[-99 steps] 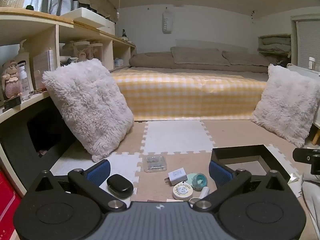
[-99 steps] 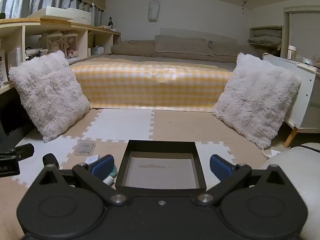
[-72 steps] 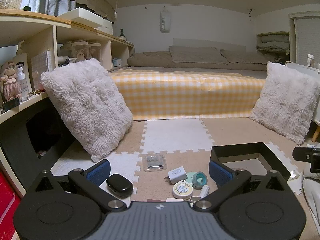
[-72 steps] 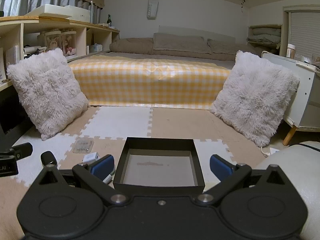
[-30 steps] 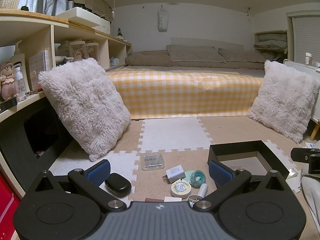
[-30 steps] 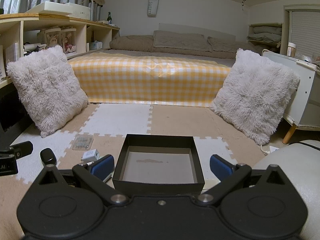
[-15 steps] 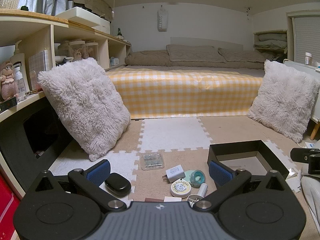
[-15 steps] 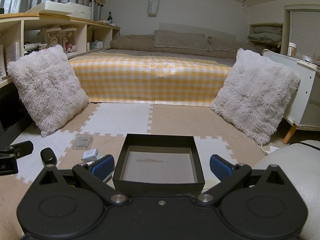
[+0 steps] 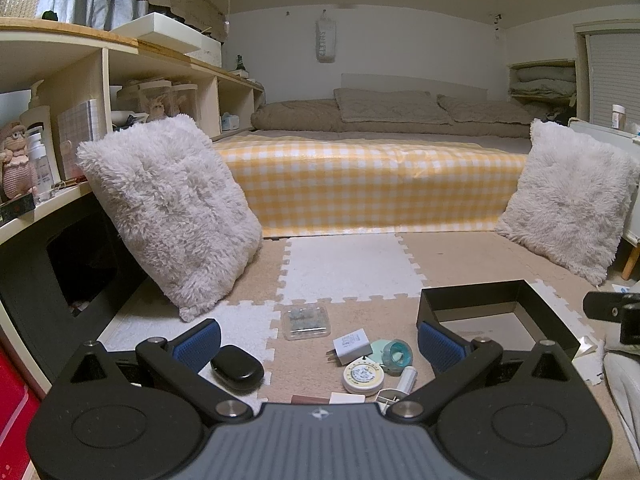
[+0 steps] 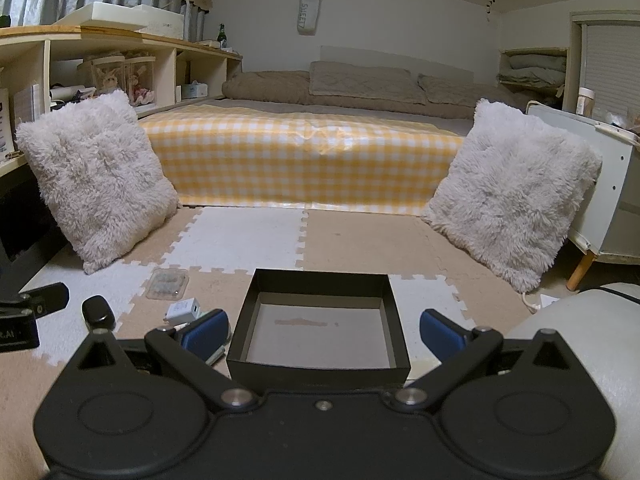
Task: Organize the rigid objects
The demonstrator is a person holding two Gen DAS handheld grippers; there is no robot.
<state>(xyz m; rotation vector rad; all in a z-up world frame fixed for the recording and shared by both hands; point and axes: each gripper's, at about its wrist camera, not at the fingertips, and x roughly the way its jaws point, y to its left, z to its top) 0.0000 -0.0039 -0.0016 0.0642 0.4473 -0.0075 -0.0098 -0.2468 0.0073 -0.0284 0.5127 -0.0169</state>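
Nothing sorted yet: black box (image 10: pixel 320 320) empty, charger (image 9: pixel 352 342), tape measure (image 9: pixel 363 377), black case (image 9: pixel 237 367) on floor. Both tools spread wide, holding nothing.

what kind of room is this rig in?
Most likely a bedroom in a home. A low bed with a yellow checked cover fills the back, fluffy cushions lean on either side, and foam puzzle mats cover the floor where a black box sits.

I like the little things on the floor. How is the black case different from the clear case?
The black case is dark, rounded and solid; the clear case is flat, squarish and see-through, showing small things inside. The black case lies on a white mat tile, the clear case on a tan one. Both are shut.
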